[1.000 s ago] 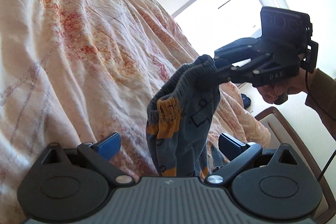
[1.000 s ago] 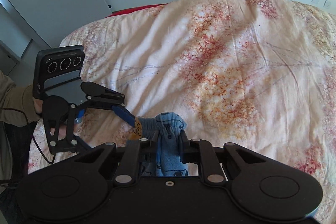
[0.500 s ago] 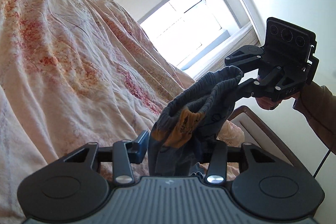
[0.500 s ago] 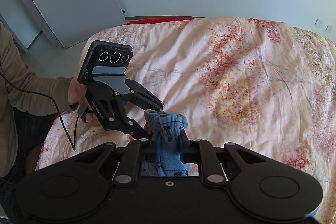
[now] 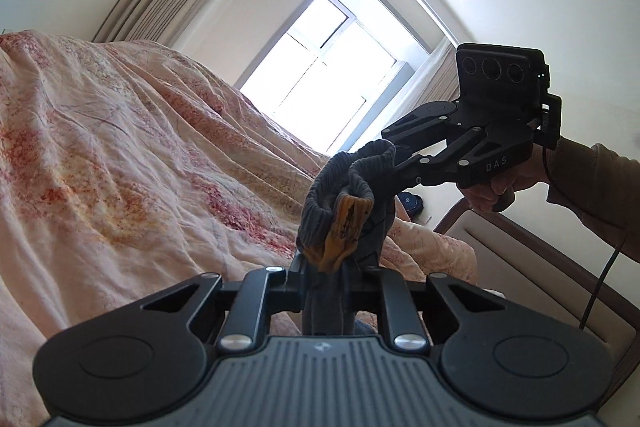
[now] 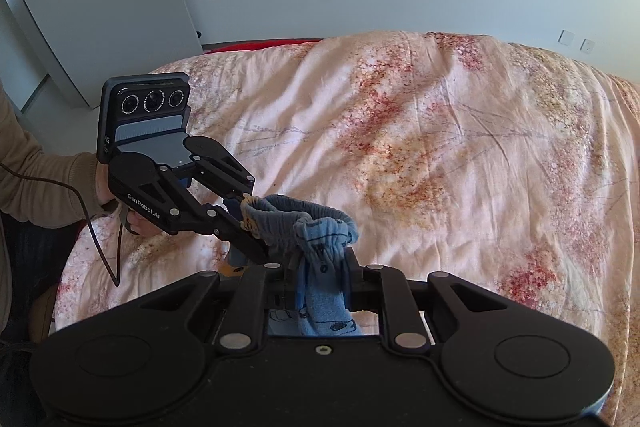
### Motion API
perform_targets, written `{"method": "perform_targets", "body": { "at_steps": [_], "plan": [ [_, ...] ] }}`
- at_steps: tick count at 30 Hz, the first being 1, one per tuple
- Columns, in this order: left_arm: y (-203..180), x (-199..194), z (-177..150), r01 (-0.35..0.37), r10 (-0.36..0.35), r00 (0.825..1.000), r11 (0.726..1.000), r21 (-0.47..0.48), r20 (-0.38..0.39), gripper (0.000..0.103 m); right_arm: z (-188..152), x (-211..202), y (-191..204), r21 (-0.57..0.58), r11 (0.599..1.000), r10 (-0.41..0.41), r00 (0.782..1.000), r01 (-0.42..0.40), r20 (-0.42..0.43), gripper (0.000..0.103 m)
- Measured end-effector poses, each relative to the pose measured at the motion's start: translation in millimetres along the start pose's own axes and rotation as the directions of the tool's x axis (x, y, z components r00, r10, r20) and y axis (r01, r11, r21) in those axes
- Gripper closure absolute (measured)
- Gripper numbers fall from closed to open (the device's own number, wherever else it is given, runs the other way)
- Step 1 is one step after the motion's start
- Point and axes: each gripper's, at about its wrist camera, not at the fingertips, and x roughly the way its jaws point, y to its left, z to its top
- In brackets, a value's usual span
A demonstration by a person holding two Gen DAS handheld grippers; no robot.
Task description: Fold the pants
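Small blue-grey pants (image 5: 340,211) with an orange patch hang bunched in the air above the bed, held by the elastic waistband. My left gripper (image 5: 326,279) is closing its jaws on the fabric, which fills the narrow gap between the pads. My right gripper (image 5: 394,163) reaches in from the right and pinches the waistband a little farther along. In the right wrist view the pants (image 6: 316,227) show light blue between my right gripper (image 6: 322,271), shut on them. My left gripper (image 6: 244,211) grips the band's left end.
A pink floral quilt (image 6: 440,147) covers the bed below both grippers. A bright window (image 5: 332,75) and curtains lie beyond it. A padded headboard (image 5: 520,247) sits at lower right. A white door (image 6: 100,7) and a person's sleeve (image 6: 24,179) with a cable are at left.
My left gripper went from wide open beside the hanging pants to shut on them, and rose and rolled. The right gripper lifted the waistband higher; the band now stretches between both grippers.
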Motion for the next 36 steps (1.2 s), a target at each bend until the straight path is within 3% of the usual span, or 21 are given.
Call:
{"method": "perform_targets", "body": {
  "at_steps": [5,12,17,23,25,30,31,32,33,34,36],
  "plan": [
    [-35,19,-9,0.044,-0.043,0.999,0.998,0.035,-0.022,0.086,-36,-29,8,0.053,0.998,-0.048,0.998,0.046,0.039,0.084],
    [-82,61,-40,0.087,-0.067,0.985,0.989,0.122,-0.158,0.086,-114,-42,20,0.166,0.982,-0.104,0.993,0.092,0.06,0.083],
    [-106,81,-70,0.084,-0.038,0.971,0.979,0.188,-0.237,0.086,-170,-39,26,0.257,0.961,-0.128,0.988,0.101,0.089,0.082],
    [-118,91,-87,0.004,0.069,0.958,0.968,0.253,-0.278,0.088,-215,-23,27,0.402,0.911,-0.161,0.976,0.091,0.144,0.068],
    [-123,92,-91,-0.012,0.097,0.952,0.96,0.281,-0.29,0.088,-230,-21,28,0.46,0.882,-0.187,0.971,0.101,0.146,0.052],
    [-137,94,-101,-0.012,0.132,0.939,0.936,0.351,-0.317,0.088,-282,-27,40,0.66,0.749,-0.202,0.968,0.057,0.146,0.04],
    [-141,94,-102,-0.015,0.14,0.938,0.93,0.367,-0.317,0.088,-295,-33,45,0.713,0.7,-0.215,0.962,0.03,0.171,0.038],
    [-144,93,-103,-0.016,0.145,0.937,0.926,0.376,-0.317,0.088,-308,-38,49,0.768,0.64,-0.229,0.948,-0.023,0.219,0.037],
    [-145,93,-105,-0.017,0.148,0.937,0.925,0.381,-0.317,0.088,-320,-41,55,0.814,0.575,-0.257,0.926,-0.082,0.275,0.029],
    [-147,92,-106,-0.016,0.15,0.937,0.921,0.388,-0.316,0.088,-331,-42,62,0.85,0.508,-0.293,0.901,-0.136,0.319,0.019],
    [-151,94,-110,-0.019,0.164,0.936,0.908,0.418,-0.313,0.088,-350,-38,77,0.9,0.359,-0.387,0.839,-0.245,0.383,0.012]
  ]
}}
